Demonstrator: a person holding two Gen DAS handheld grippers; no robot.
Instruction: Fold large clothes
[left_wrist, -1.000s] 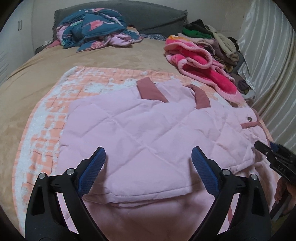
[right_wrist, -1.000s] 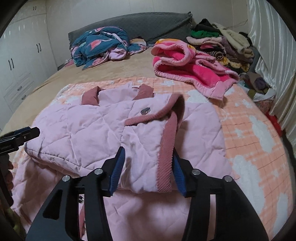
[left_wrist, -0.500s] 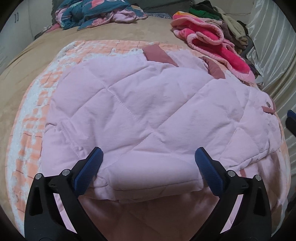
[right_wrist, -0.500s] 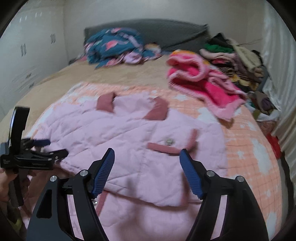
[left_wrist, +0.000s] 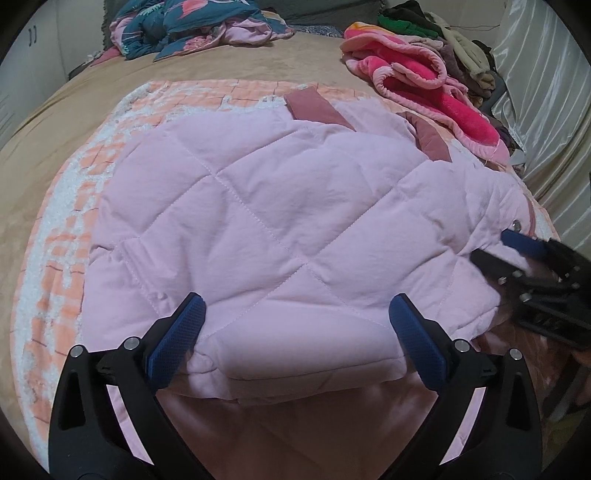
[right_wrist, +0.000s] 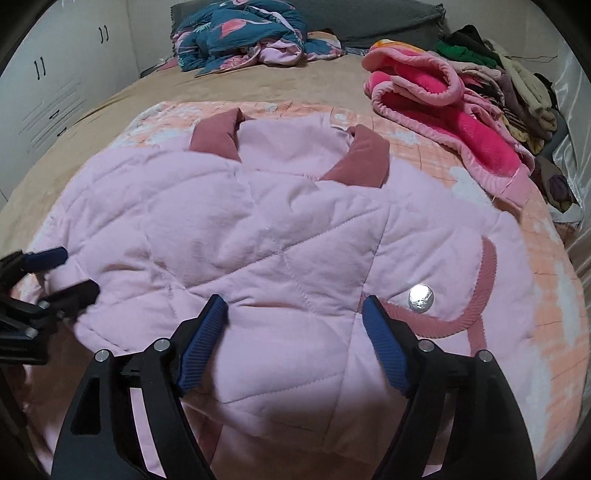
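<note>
A light pink quilted jacket (left_wrist: 266, 206) with a dusty-rose collar (right_wrist: 218, 136) lies flat on the bed, its near hem folded over. A sleeve with a ribbed cuff (right_wrist: 484, 288) and a silver snap (right_wrist: 420, 298) rests folded across its right side. My left gripper (left_wrist: 295, 310) is open, its blue pads wide on either side of the near folded edge without touching it. My right gripper (right_wrist: 293, 306) hovers low over the jacket's right part; its jaws are opening and pinch nothing. Each gripper shows in the other's view: the right gripper (left_wrist: 517, 254) and the left gripper (right_wrist: 51, 273).
An orange and white checked blanket (left_wrist: 74, 206) lies under the jacket on a tan bed cover (right_wrist: 288, 85). A bright pink fleece (right_wrist: 461, 125) and a clothes pile (right_wrist: 517, 81) sit at the right. A teal patterned quilt (right_wrist: 240, 33) lies by the headboard; white cupboards (right_wrist: 48, 85) stand at the left.
My right gripper has let go of the folded sleeve, widened its jaws and shifted over the jacket's body. My left gripper has sunk closer to the near edge, jaws slightly wider.
</note>
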